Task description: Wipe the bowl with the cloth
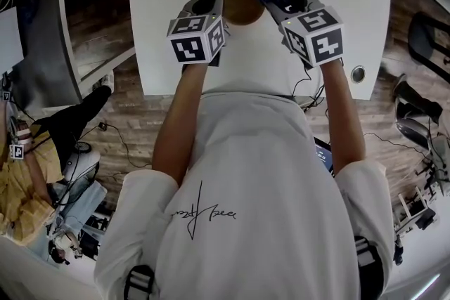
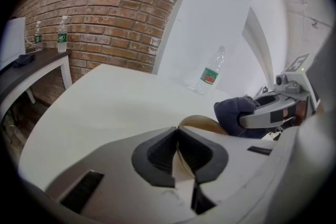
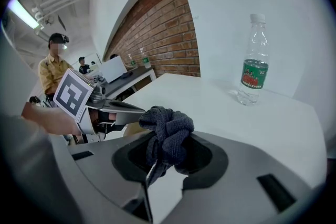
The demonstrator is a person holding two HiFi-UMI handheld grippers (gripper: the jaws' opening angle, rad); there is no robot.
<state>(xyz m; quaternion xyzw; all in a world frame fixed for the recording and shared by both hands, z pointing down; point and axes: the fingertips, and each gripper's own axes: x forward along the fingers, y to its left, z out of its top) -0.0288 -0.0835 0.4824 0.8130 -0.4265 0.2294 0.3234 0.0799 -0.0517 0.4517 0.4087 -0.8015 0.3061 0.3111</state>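
Two grips hold: your left gripper (image 2: 177,147) pinches the bowl (image 2: 202,122) rim, your right gripper (image 3: 164,157) clamps the cloth (image 3: 167,128); rub inside next.

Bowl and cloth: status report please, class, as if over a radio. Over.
Left claw shut on bowl rim. Right claw shut on cloth, cloth at the bowl's edge. Only a bottle, standing clear on the table.
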